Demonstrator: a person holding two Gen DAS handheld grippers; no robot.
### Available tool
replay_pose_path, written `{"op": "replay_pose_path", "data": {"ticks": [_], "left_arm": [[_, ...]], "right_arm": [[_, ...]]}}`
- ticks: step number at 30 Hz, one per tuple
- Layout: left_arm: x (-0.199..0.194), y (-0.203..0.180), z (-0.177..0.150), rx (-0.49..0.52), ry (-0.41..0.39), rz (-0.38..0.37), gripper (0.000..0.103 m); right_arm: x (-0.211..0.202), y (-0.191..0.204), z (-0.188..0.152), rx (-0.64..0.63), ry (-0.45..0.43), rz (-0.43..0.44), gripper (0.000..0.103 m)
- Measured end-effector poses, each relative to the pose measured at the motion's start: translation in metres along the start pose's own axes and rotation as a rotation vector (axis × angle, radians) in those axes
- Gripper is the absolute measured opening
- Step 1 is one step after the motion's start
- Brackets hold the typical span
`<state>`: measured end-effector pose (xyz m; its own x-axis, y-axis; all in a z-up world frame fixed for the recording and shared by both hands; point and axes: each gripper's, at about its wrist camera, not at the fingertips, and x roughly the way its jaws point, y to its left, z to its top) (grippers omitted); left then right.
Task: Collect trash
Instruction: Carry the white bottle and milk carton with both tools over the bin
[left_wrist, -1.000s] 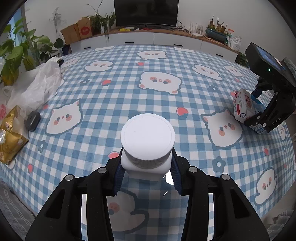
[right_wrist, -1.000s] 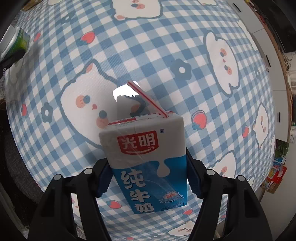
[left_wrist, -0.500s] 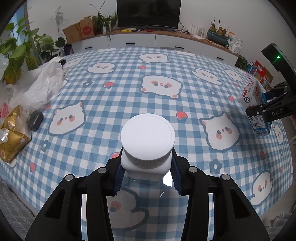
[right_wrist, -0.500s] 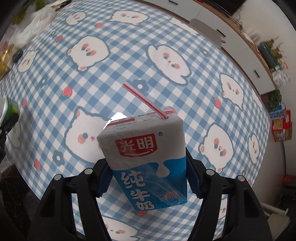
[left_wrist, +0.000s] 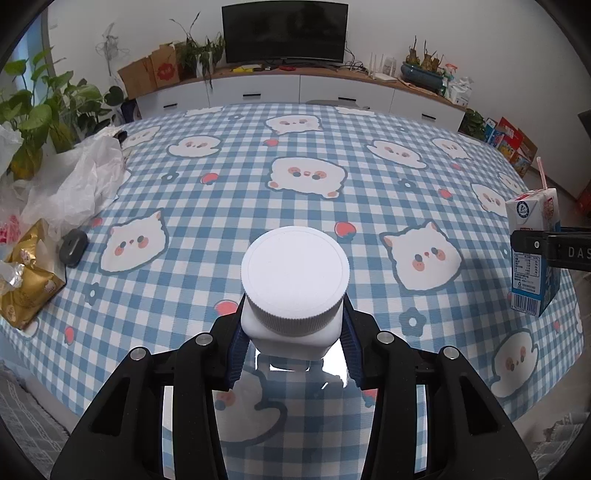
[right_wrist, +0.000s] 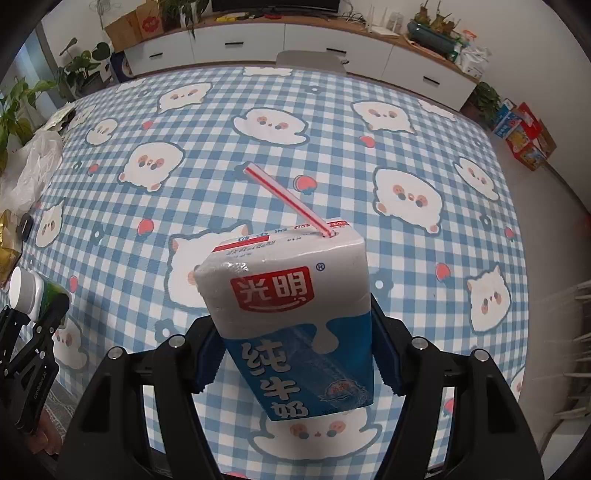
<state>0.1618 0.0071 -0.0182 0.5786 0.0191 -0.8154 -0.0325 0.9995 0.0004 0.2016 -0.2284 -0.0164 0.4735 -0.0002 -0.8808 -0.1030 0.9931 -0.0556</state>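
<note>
The left claw (left_wrist: 293, 343) is closed on a white plastic jar with a ribbed white screw cap (left_wrist: 294, 273), its blue pads pressing the jar's shoulders just below the cap, and holds it above the desk draped in a blue-and-white checked cloth printed with cartoon cats and ghosts (left_wrist: 236, 184). The cap is on, so what the jar contains cannot be told; from the right wrist view a green label shows on its side. The right claw (right_wrist: 295, 354) grips a blue-and-white milk carton with a red logo and Chinese lettering (right_wrist: 295, 325) by its two side faces, clear of the cloth and tilted slightly. A red-and-white striped drinking straw (right_wrist: 288, 201) sticks out of the hole in the carton's top and leans away to the upper left. Whether any milk is in the carton cannot be seen. At the desk's left edge lie a crumpled white plastic bag (left_wrist: 74, 181), a gold foil snack packet (left_wrist: 27, 273) and, between packet and bag, a small dark grey oval object (left_wrist: 74, 246). The bag's mouth is not clearly visible, and nothing can be made out inside it.
</note>
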Motion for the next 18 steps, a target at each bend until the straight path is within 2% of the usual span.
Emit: {"op": "replay_pose_path", "data": {"ticks": [7,18], "left_arm": [[-0.01,-0.004,-0.015,0.015,0.0,-0.015,0.043],[-0.041,-0.018,-0.047,0.028,-0.022,-0.036,0.043]], "right_arm": [[-0.026,0.007,-0.054,0.076,-0.084,-0.006,0.065],[-0.05,0.004,-0.125,0.164,-0.135,0.013,0.065]]}}
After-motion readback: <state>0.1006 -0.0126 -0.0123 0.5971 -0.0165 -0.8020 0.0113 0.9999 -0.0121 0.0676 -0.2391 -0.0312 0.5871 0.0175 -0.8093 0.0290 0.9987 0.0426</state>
